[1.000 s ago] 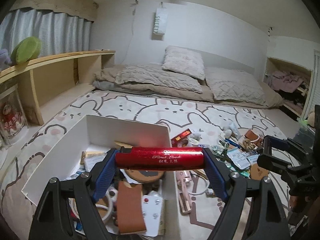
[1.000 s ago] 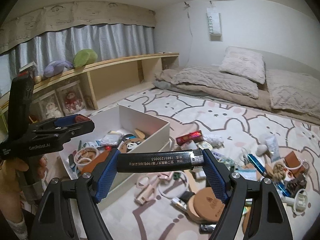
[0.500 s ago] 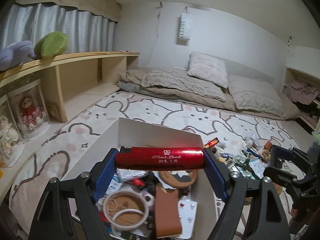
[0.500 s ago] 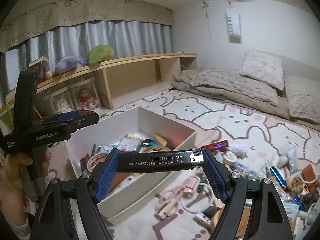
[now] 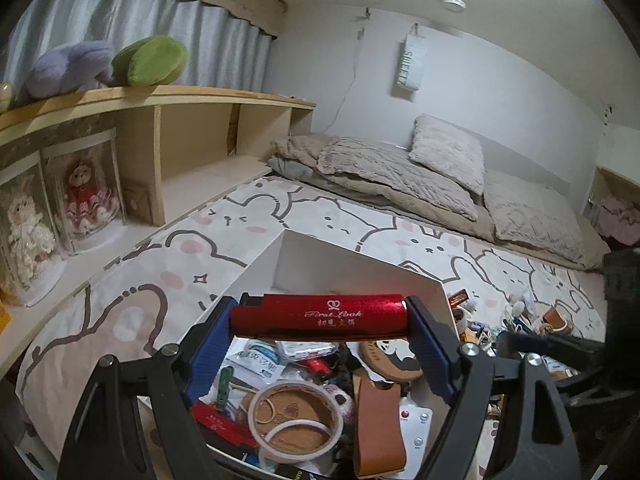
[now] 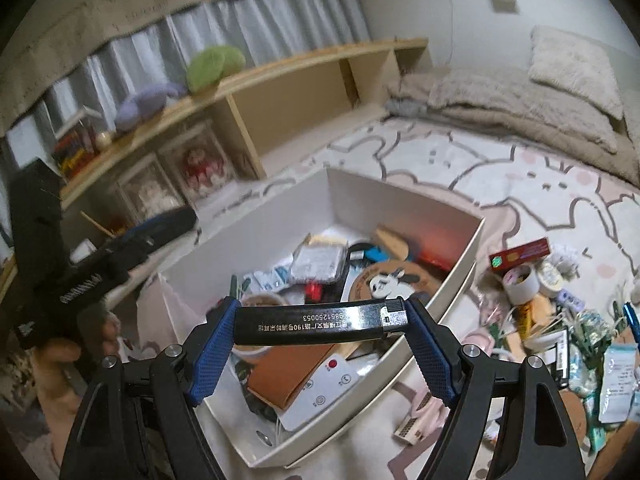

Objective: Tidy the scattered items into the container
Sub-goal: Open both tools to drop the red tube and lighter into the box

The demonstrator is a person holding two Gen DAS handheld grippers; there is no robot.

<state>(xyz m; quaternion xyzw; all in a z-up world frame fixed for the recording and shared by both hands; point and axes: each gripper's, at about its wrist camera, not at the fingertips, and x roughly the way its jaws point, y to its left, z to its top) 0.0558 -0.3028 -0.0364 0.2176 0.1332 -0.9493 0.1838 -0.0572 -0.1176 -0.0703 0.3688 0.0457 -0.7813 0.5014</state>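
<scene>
A red lighter point(image 5: 318, 315) is held crosswise in my left gripper point(image 5: 319, 318), its blue pads pressing both ends, above the white box point(image 5: 352, 268). The box holds tape rolls, a brown leather case, a panda coaster and packets. My right gripper point(image 6: 320, 322) is shut on a black lighter point(image 6: 316, 323) the same way, over the near part of the white box point(image 6: 404, 196). At the left of the right wrist view the left gripper's black body point(image 6: 80, 272) shows with a hand under it.
Scattered items point(image 6: 532, 284) lie on the bunny-print rug point(image 5: 240, 236) to the right of the box: a red pack, tape rolls, packets, a pink tool. A wooden shelf point(image 5: 168, 148) with dolls and plush toys runs along the left. Bedding point(image 5: 404, 176) lies at the back.
Both grippers moved left across the rug and now hang over the box. The box fills more of each view. Both lighters stay gripped as before.
</scene>
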